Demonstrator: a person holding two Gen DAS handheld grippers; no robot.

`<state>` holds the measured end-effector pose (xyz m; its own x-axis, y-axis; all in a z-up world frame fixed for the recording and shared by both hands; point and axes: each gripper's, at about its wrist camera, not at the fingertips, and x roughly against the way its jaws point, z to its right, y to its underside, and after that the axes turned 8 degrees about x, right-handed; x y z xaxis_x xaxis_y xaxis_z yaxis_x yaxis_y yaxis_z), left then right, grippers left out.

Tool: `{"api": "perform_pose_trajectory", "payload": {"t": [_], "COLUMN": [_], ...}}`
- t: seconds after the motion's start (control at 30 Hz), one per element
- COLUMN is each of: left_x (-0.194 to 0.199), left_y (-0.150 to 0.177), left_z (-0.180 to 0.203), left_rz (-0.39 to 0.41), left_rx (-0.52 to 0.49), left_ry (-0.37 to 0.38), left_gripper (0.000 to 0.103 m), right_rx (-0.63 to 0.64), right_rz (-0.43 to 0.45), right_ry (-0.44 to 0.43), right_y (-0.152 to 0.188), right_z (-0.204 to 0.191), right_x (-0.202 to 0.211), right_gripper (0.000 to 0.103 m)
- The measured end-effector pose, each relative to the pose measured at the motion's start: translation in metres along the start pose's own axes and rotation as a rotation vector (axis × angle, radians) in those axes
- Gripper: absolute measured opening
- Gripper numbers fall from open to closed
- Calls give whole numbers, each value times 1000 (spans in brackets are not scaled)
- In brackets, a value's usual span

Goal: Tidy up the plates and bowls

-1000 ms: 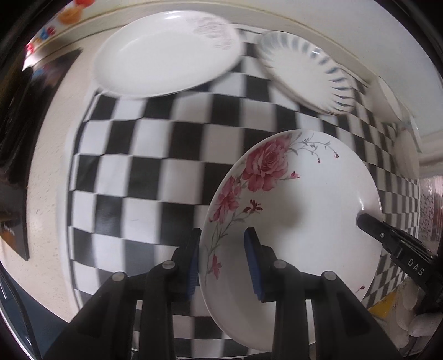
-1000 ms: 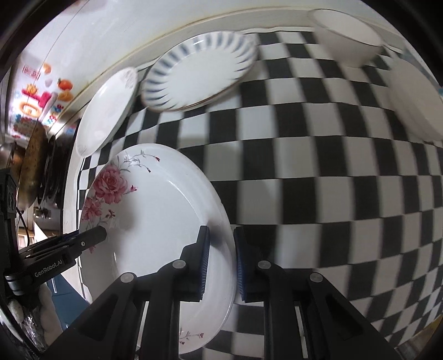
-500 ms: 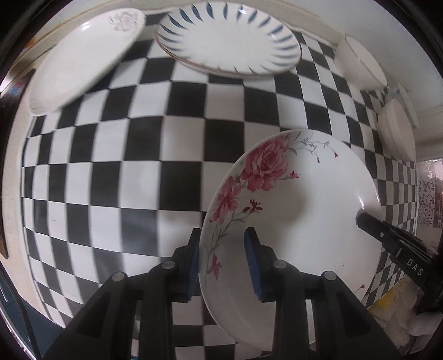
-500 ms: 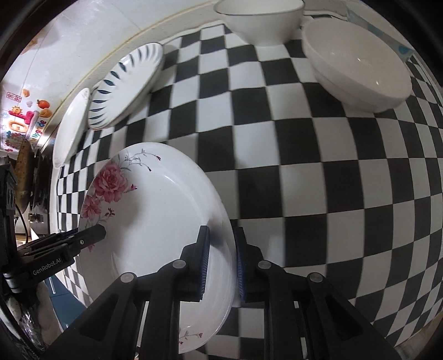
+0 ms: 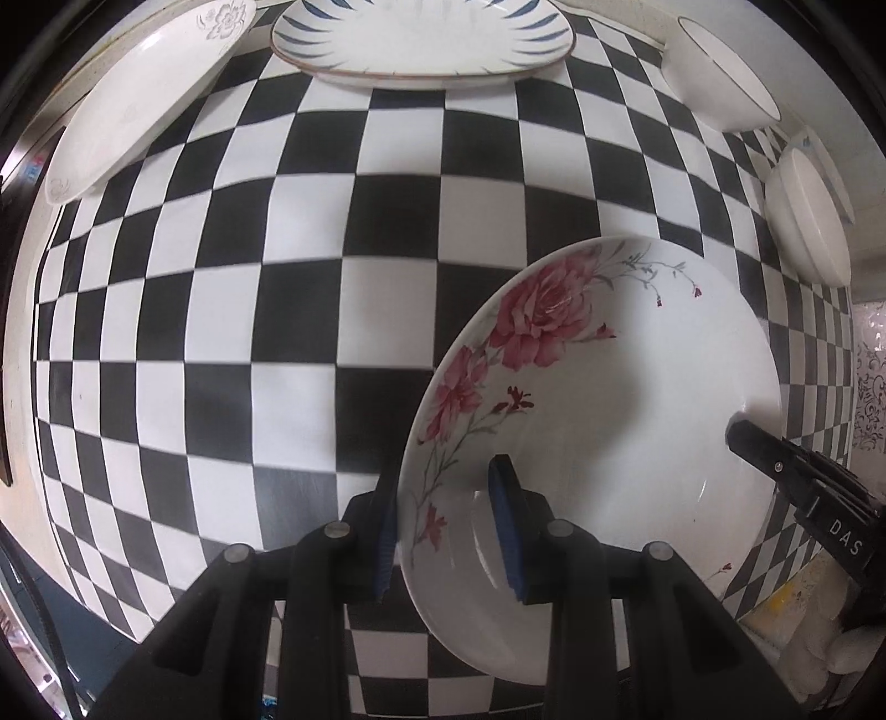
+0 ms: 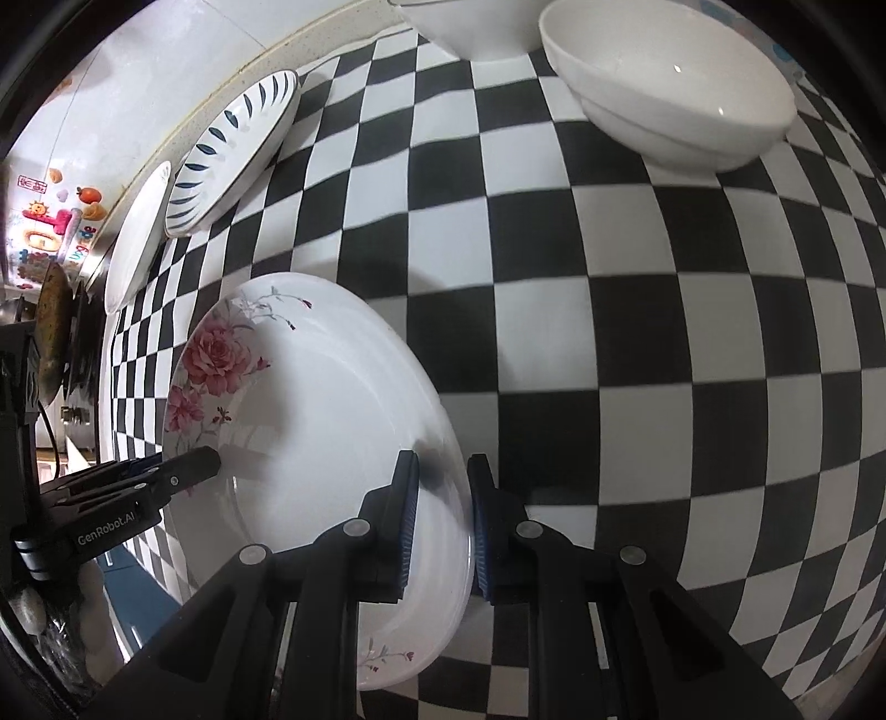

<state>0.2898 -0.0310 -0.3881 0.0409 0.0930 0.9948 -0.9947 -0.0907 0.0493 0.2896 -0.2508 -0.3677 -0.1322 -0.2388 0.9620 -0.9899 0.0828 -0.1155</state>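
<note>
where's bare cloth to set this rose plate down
Free: the middle of the checkered cloth, left of the rose plate. Crowded: far edge, with the white plate, blue-striped plate and two bowls.

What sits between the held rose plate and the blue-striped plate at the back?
Nothing: only bare checkered cloth lies between the rose plate and the blue-striped plate. The left wrist view shows it best; the right wrist view agrees.

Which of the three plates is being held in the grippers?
The pink-rose plate, clamped by both grippers; the blue-striped plate and pale plate lie untouched.
</note>
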Motion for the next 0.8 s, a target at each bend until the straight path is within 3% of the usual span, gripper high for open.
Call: {"api": "perform_pose_trajectory", "payload": {"t": [0.23, 0.43, 0.57, 0.7, 0.77, 0.8], "left_x": [-6, 4, 34, 60, 73, 77], "left_y": [-15, 0, 0, -5, -13, -17], "left_z": [5, -1, -14, -28, -39, -45], "left_rz": [-3, -13, 24, 84, 109, 117], "left_rx": [24, 92, 146, 184, 218, 229], "left_ry": [-10, 13, 40, 33, 52, 62], "left_gripper": [29, 29, 29, 33, 33, 33], "right_rx": [30, 44, 51, 79, 105, 122], "right_rz": [-25, -67, -27, 50, 96, 113], "right_ry": [-16, -28, -26, -99, -159, -188], "right_y": [-3, -8, -13, -29, -41, -49], "right_z": [1, 7, 9, -3, -18, -28], "right_x": [0, 6, 28, 54, 67, 71], "right_gripper": [19, 21, 34, 62, 84, 88]}}
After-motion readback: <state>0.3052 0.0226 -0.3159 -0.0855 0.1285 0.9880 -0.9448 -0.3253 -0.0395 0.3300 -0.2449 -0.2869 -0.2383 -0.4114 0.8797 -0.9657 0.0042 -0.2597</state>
